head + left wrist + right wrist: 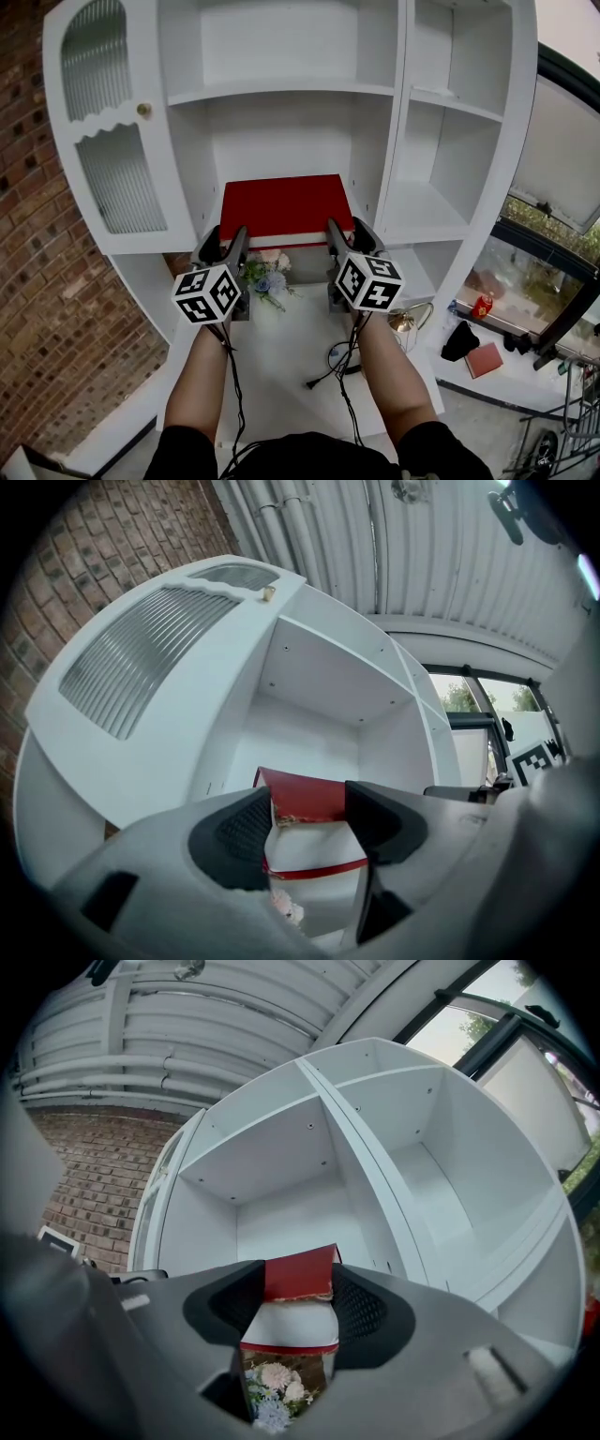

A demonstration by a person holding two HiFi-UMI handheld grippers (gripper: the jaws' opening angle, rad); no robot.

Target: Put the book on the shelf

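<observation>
A thick red book point(286, 206) lies flat at the mouth of the middle compartment of the white shelf unit point(370, 150). Its near edge points toward me. My left gripper point(225, 246) is shut on the book's near left corner, and my right gripper point(345, 236) is shut on the near right corner. In the left gripper view the red cover and white page block point(305, 799) sit between the dark pads point(246, 832). The right gripper view shows the book point(298, 1274) clamped the same way. Whether the book rests on the shelf board is hidden.
A small bouquet of pale flowers point(267, 277) lies on the white counter just below the book, with black cables point(328, 361) nearer me. A ribbed-glass cabinet door point(112, 169) stands open at left beside a brick wall point(37, 281). More open compartments point(450, 159) are at right.
</observation>
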